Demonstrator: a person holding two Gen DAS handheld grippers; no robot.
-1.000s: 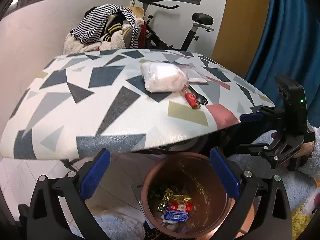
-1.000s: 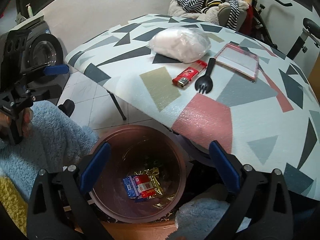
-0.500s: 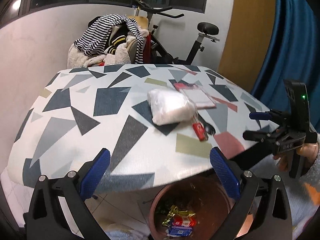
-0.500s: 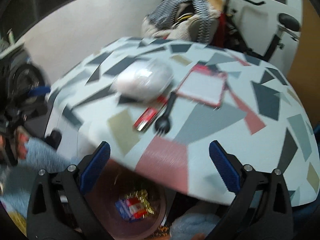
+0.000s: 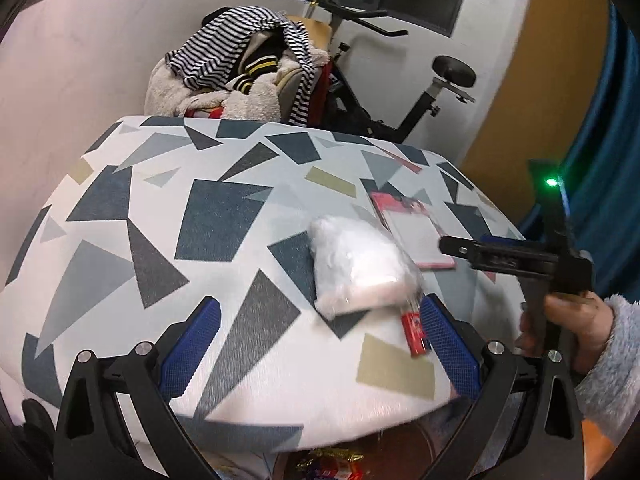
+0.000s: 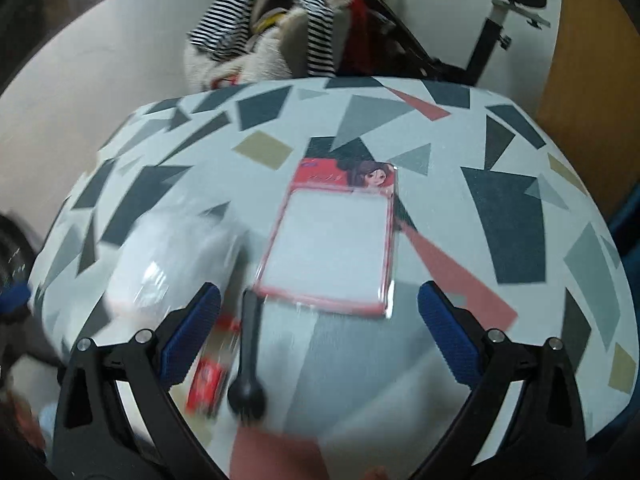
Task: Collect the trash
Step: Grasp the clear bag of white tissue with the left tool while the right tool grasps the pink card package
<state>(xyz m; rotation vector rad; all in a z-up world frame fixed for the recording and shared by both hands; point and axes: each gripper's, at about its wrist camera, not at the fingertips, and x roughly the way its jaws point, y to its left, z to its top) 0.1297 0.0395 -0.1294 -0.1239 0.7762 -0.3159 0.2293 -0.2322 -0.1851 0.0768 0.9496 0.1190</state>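
On the patterned table (image 5: 200,216) lie a white plastic bag (image 5: 360,268), a red wrapper (image 5: 414,330), a black plastic fork (image 6: 248,352) and a red-framed flat packet (image 6: 332,240). The bag (image 6: 168,256), the wrapper (image 6: 206,380) and the table (image 6: 500,208) also show in the right wrist view. My left gripper (image 5: 316,344) is open and empty over the near table edge, left of the bag. My right gripper (image 6: 318,332) is open and empty over the packet's near edge; it also shows in the left wrist view (image 5: 516,256).
A brown bin with wrappers (image 5: 332,464) stands under the near table edge. Behind the table are a chair piled with clothes (image 5: 240,76) and an exercise bike (image 5: 400,92). A blue curtain (image 5: 608,140) hangs at the right.
Both grippers have risen from over the bin and moved forward over the table. The right one now hovers at the packet and fork. Both stayed open.
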